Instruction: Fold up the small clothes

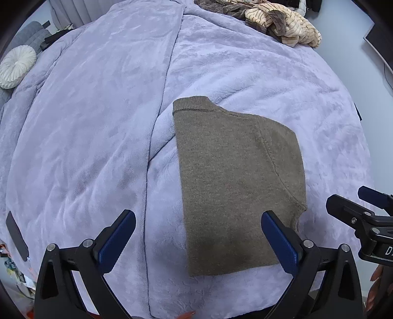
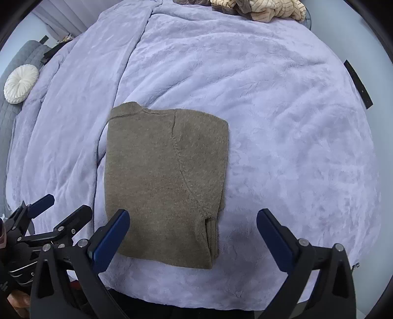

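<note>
A small olive-brown knitted sweater [image 1: 235, 176] lies folded into a neat rectangle on the lilac fleece blanket [image 1: 93, 127], its ribbed collar at the far end. My left gripper [image 1: 197, 217] hovers over the sweater's near left edge, jaws wide open and empty. In the right wrist view the same sweater [image 2: 164, 176] sits left of centre, and my right gripper [image 2: 192, 216] hangs above its near right corner, jaws wide open with nothing gripped. The right gripper also shows at the right edge of the left wrist view, and the left gripper at the lower left of the right wrist view.
A heap of beige and brown striped clothes [image 1: 277, 22] lies at the far edge of the bed. A round white cushion [image 1: 17, 66] rests on a grey headboard at the far left. The blanket's near edge drops off just below the sweater.
</note>
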`<state>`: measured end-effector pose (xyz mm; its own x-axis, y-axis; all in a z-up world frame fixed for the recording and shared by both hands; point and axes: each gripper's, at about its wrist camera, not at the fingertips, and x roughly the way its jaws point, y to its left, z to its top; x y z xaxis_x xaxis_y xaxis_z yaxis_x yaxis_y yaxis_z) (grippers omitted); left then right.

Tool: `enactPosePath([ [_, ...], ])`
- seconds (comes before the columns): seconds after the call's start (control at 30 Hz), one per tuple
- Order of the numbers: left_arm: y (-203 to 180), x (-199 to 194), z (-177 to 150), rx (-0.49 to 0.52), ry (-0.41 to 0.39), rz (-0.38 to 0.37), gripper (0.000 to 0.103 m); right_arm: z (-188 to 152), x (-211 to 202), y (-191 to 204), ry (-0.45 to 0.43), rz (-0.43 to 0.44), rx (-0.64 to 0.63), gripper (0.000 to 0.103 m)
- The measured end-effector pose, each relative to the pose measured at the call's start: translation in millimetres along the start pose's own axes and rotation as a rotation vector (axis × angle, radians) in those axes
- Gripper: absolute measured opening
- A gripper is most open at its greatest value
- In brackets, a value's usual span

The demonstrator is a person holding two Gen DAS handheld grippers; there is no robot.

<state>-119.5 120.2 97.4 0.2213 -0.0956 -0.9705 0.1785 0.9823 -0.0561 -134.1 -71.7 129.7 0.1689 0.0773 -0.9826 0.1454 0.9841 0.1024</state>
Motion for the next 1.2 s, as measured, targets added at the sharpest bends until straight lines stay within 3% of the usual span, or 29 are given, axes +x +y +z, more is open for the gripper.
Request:
enactPosePath([
  [0.2,-0.8,-1.9,0.4,-0.003,-0.003,0.066,0.102,1.9,0.3,-2.3,-0.001,-0.02,0.01,0.103],
  [1.2,-0.2,0.9,-2.1,-0.007,0.036,0.07,0.102,-0.3,-0.5,0.4,0.009,-0.04,-0.002,0.103],
])
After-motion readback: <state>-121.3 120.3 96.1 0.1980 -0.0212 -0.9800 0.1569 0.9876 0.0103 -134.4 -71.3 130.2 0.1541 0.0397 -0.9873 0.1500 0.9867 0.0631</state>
